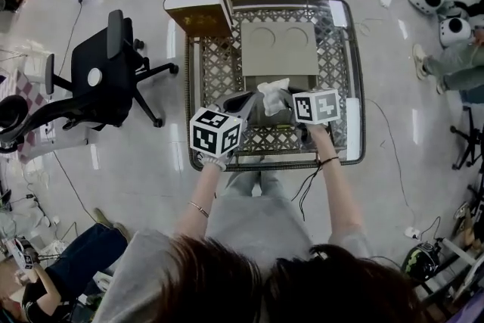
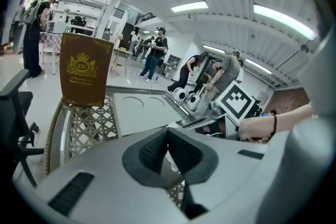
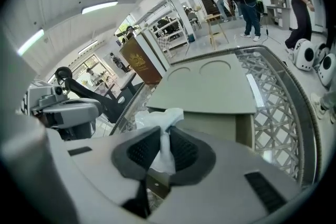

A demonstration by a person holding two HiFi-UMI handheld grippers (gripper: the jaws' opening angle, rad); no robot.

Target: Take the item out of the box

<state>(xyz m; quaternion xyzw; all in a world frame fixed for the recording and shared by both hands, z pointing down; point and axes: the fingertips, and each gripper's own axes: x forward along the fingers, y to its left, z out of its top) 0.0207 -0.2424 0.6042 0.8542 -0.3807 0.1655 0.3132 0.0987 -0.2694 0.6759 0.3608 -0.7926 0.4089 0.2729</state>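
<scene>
The right gripper (image 3: 161,136) pinches a white crumpled paper wad (image 3: 160,119) between its two dark pads. The wad is just in front of the flat grey-green box (image 1: 280,49) with two round dents in its top. It is at the box's near edge and sticks up above the pads. The left gripper (image 2: 167,136) is just beside the right one, also on the near side of the box. Its jaws are pressed together with nothing between them. A brown box with gold print (image 1: 200,11) stands at the grey-green box's far left corner. The grey-green box sits on a glass table with a metal crisscross pattern (image 1: 219,72).
</scene>
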